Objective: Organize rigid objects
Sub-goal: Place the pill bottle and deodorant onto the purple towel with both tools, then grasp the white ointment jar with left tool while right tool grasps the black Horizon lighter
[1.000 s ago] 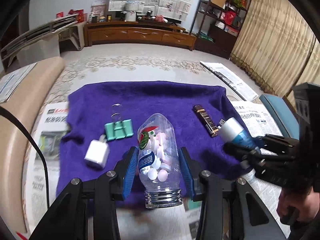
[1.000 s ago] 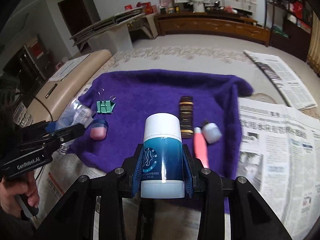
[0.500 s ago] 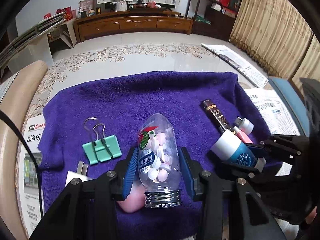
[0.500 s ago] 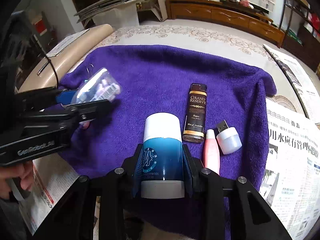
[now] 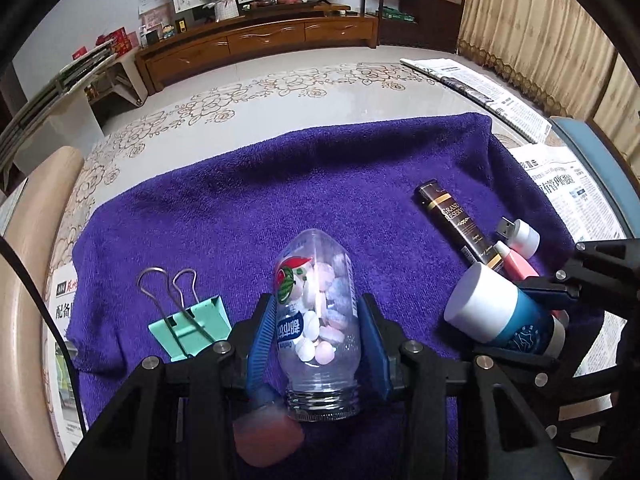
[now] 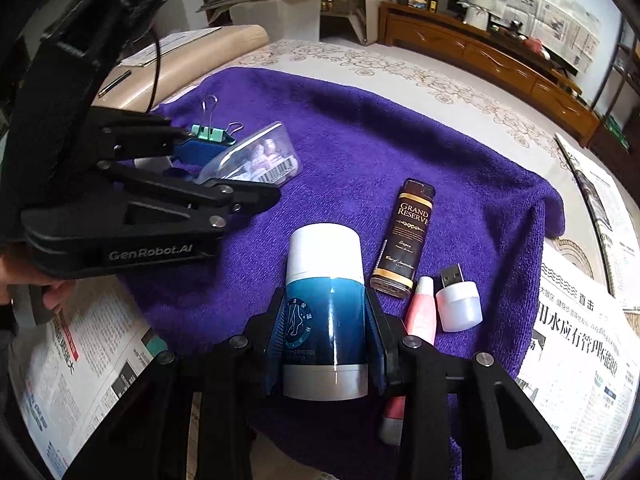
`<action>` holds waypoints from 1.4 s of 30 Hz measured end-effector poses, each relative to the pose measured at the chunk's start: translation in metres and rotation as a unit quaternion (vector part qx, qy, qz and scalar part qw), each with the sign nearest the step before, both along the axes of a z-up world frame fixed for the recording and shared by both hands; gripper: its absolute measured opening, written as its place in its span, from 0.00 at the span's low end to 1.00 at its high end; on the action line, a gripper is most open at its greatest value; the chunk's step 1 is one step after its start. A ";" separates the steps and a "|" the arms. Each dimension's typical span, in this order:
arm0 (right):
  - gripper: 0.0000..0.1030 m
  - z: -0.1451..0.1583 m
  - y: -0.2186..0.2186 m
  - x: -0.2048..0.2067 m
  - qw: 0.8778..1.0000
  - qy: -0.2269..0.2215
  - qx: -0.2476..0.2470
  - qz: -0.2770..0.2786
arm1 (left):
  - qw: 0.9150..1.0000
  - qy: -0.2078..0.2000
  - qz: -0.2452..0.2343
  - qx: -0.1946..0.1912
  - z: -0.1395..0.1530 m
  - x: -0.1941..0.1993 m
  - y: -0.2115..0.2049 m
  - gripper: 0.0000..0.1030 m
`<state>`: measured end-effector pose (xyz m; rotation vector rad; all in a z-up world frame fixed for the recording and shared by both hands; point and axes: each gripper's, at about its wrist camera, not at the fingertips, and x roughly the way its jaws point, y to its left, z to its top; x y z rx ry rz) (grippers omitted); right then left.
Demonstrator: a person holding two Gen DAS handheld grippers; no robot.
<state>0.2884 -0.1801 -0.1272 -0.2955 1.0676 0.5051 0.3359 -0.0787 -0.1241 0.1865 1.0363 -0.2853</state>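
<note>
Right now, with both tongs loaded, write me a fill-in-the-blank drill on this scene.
1. The left tongs grip a clear plastic bottle filled with ____.
2. The right tongs grip a blue cylinder with a ____ cap.
3. The loose items lie on a ____ towel.
4. The mint-green binder clip has two ____ wire handles.

Missing words: tablets; white; purple; metal

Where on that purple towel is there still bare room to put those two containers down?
The towel is bare across its far half and its middle, between the binder clip and the brown box. The right edge is crowded: box, pink tube, USB plug.
</note>
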 end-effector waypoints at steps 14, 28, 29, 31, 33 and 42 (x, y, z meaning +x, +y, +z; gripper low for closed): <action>0.54 0.009 -0.023 -0.008 0.999 0.009 0.036 0.020 | 0.999 -0.022 0.004 -0.022 0.017 -0.009 0.006 0.63; 1.00 0.062 -0.067 -0.063 0.992 -0.037 0.090 -0.085 | 0.996 -0.069 0.035 -0.047 0.057 -0.088 0.023 1.00; 1.00 0.063 -0.071 -0.068 0.990 -0.037 0.090 -0.099 | 0.996 -0.068 0.040 -0.050 0.058 -0.098 0.024 1.00; 1.00 0.063 -0.082 -0.082 0.987 -0.036 0.103 -0.122 | 0.995 -0.060 0.042 -0.061 0.056 -0.114 0.023 1.00; 1.00 0.061 -0.094 -0.097 0.982 -0.033 0.117 -0.143 | 0.996 -0.050 0.042 -0.060 0.050 -0.128 0.019 1.00; 1.00 0.035 -0.138 -0.130 0.959 -0.008 0.142 -0.243 | 0.996 -0.011 0.053 -0.068 0.010 -0.193 -0.014 1.00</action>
